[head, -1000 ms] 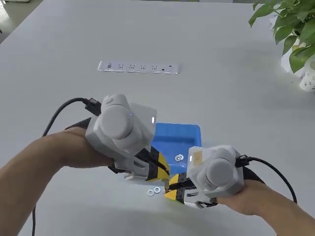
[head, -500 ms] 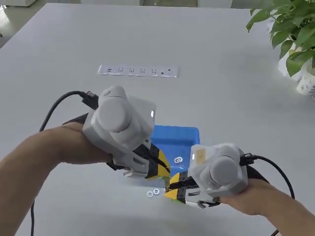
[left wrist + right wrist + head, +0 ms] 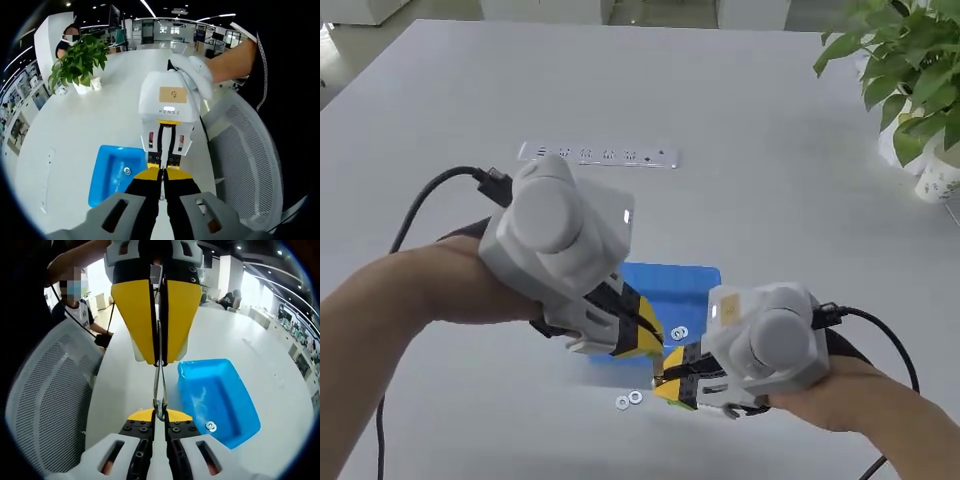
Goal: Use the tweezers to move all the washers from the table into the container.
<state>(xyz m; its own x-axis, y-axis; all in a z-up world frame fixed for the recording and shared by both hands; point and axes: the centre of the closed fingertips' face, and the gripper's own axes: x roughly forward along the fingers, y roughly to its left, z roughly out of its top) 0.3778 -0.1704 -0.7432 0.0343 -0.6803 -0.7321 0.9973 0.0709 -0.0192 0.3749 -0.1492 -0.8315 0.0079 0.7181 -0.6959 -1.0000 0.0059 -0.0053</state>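
Left tongs [image 3: 638, 338] and right tongs [image 3: 670, 383] meet nearly tip to tip, each clamped on the tweezers [image 3: 159, 382], which run straight between them (clearest in the right gripper view). One washer [image 3: 678, 333] lies in the blue container [image 3: 692, 278], just beyond the meeting tips. Two more washers [image 3: 636, 398] lie close together on the bench [image 3: 770, 150], just beside the right tongs and below the left tongs. Progress, as judged: one in, two left. Cannot tell whether the tweezers carry anything.
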